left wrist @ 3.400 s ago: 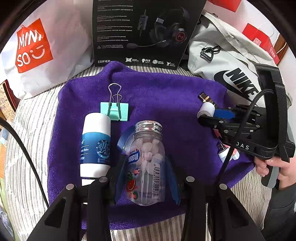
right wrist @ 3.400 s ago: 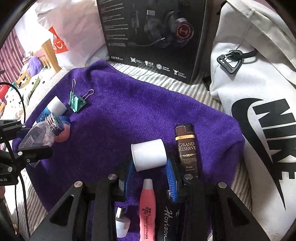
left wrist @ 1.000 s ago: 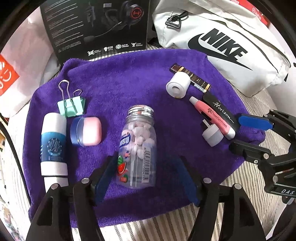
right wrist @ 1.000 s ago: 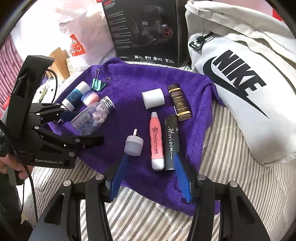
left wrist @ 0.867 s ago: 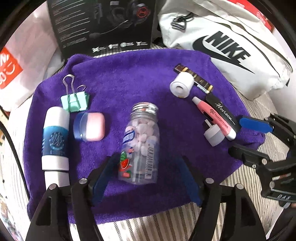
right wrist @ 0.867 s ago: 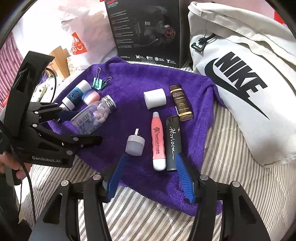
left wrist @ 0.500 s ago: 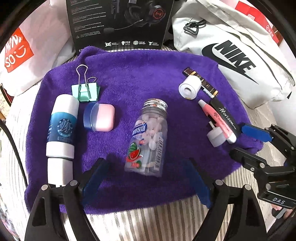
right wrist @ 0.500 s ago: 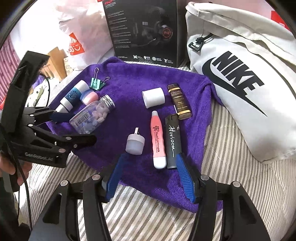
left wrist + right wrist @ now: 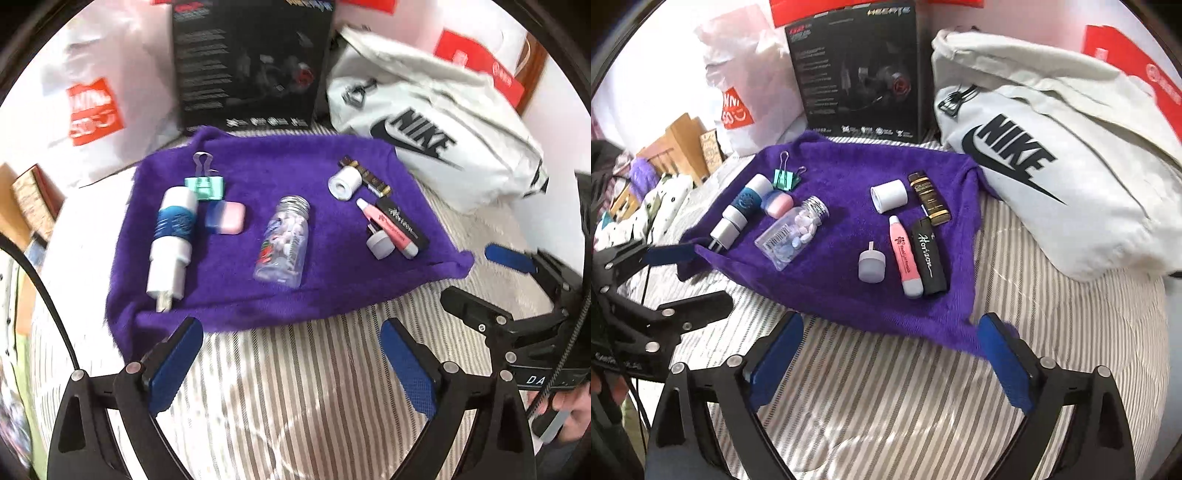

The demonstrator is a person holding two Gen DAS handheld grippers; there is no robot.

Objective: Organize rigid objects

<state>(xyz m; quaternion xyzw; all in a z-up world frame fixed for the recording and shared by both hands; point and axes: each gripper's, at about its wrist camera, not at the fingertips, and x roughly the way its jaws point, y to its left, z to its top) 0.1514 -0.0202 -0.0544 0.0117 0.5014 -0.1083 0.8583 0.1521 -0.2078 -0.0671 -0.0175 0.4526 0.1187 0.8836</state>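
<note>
Purple towel (image 9: 849, 288) sits just ahead of both tools, near edge almost at the fingertips, with bare striped bedding (image 9: 886, 398) under them. Left tool (image 9: 291, 354) and right tool (image 9: 890, 350) both gape wide, holding nothing. Clear pill bottle (image 9: 283, 243), tablets inside, lies mid-towel, ahead of the left tool.

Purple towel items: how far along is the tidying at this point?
It looks mostly done. The pill bottle lies between two groups on the purple towel: binder clip and tube on one side, pink pen and black lighter on the other. Left gripper and right gripper are open, holding nothing. Little seems left.
</note>
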